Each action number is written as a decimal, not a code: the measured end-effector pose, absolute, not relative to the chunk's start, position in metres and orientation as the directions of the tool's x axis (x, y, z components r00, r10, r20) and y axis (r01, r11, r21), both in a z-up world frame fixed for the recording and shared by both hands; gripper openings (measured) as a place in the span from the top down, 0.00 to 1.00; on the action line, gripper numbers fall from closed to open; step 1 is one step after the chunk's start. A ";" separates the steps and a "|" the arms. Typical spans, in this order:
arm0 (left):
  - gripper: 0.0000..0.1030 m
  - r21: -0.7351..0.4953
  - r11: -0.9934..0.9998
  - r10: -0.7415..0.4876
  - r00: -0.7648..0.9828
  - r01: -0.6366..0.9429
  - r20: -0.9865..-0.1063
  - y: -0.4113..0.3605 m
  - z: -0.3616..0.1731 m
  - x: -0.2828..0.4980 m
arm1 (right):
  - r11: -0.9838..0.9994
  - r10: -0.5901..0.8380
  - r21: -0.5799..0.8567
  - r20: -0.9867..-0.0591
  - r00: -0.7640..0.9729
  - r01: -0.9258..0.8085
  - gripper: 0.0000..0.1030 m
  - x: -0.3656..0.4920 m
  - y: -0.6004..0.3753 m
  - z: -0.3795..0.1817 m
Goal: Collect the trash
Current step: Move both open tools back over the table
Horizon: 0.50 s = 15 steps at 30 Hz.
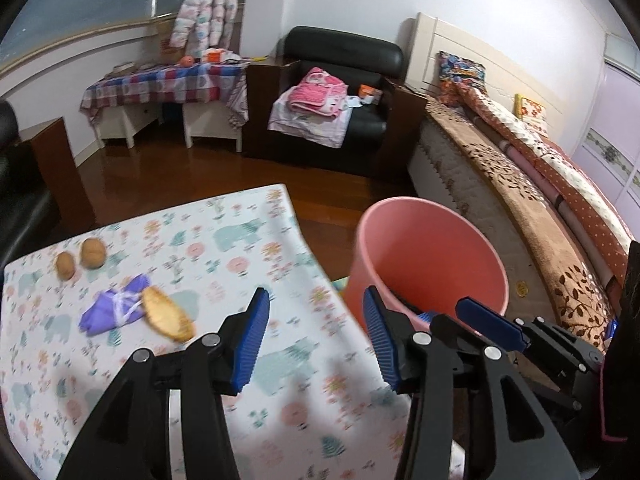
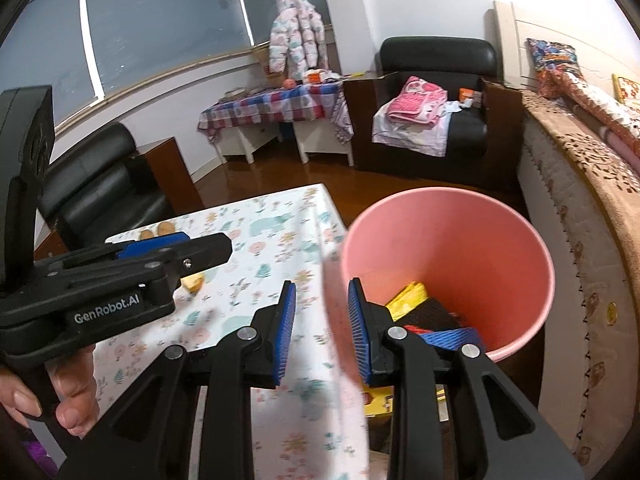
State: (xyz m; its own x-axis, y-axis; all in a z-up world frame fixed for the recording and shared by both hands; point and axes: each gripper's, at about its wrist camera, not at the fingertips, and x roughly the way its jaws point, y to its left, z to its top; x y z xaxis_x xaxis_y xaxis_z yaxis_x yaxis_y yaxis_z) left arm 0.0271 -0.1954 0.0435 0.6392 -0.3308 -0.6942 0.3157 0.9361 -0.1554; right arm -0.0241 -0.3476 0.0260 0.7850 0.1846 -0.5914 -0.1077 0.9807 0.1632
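A pink plastic bin [image 2: 452, 240] stands on the floor just off the right-hand edge of the table [image 2: 276, 240], between it and the bed [image 2: 580, 208]. The right wrist view looks down into it: a yellow wrapper [image 2: 406, 298], a dark mesh-like piece [image 2: 434, 312] and a blue-patterned scrap [image 2: 452, 338] lie at the bottom, partly hidden behind the right gripper's [image 2: 322, 332] near finger. From the left wrist the bin [image 1: 428, 248] shows only its inner wall; its contents are out of sight there.

On the floral tablecloth [image 1: 224, 248] the trash still to be collected lies toward the left edge: a knotted purple bag [image 1: 110, 312], touching it a tan crusty piece like bread or peel [image 1: 168, 314], and farther back two round brown items [image 1: 80, 260] just beside each other, too blurred to name. The right view shows only a sliver of these behind the left gripper's body [image 2: 112, 276], held by a hand [image 2: 60, 400] cut off at the frame's edge.

The left gripper [image 1: 316, 336] has its jaws wide apart with nothing between them, over the table's right edge. The right gripper's jaws stand partly apart over the gap between table and bin; a pale blurred streak crosses between them, and whether it is held I cannot tell.
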 end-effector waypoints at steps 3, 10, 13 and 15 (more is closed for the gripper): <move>0.53 -0.155 0.946 -0.309 0.641 0.286 -0.703 -0.181 0.040 0.024 | 0.977 0.208 0.159 -0.596 0.775 -0.140 0.73 -0.025 -0.333 0.025; 0.53 -0.156 0.965 -0.258 0.644 0.213 -0.720 -0.141 0.032 0.019 | 0.961 0.276 0.172 -0.619 0.735 -0.216 0.73 -0.023 -0.301 0.024; 0.53 -0.153 0.972 -0.235 0.647 0.181 -0.725 -0.125 0.029 0.018 | 0.955 0.295 0.174 -0.626 0.722 -0.240 0.73 -0.021 -0.288 0.023; 0.53 -0.153 0.975 -0.219 0.646 0.158 -0.731 -0.113 0.026 0.017 | 0.952 0.304 0.169 -0.629 0.715 -0.257 0.73 -0.020 -0.279 0.022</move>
State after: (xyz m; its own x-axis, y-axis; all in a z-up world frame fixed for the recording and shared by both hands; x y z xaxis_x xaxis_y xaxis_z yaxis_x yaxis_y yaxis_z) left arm 0.0173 -0.1131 0.0256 0.6462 -0.2195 -0.7309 0.1583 0.9755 -0.1530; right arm -0.0199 -0.2795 0.0222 0.7154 0.3044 -0.6289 -0.2565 0.9517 0.1688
